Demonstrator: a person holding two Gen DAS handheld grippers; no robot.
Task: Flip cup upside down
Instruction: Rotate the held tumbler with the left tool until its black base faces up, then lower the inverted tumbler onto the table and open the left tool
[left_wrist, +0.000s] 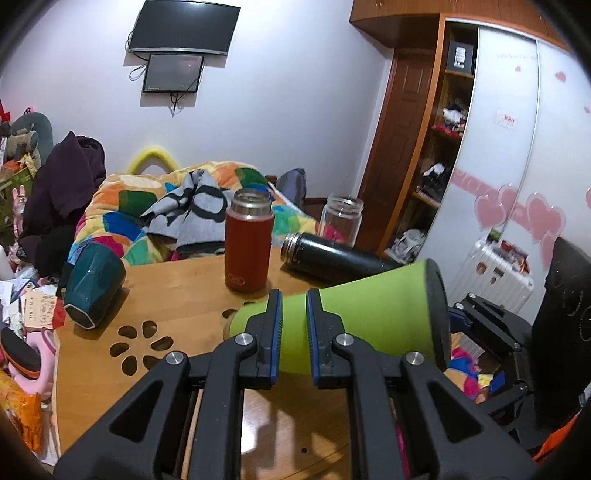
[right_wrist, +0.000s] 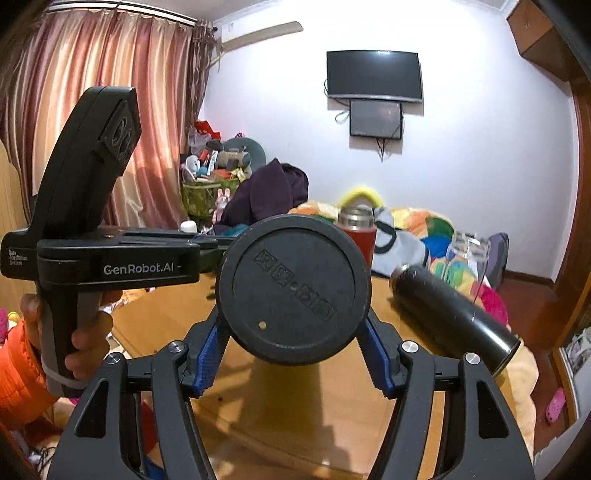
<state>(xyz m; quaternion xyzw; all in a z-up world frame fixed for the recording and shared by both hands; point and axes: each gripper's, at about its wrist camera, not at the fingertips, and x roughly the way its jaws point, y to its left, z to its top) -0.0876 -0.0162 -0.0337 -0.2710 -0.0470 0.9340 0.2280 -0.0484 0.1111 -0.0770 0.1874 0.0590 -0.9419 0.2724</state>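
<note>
Above the wooden table (left_wrist: 177, 295) — green cup (left_wrist: 369, 314) sideways, clamped by left gripper (left_wrist: 294, 325) and right gripper (right_wrist: 293, 354).

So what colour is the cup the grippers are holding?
The cup is bright green with a black lid; the left wrist view shows it best.
</note>
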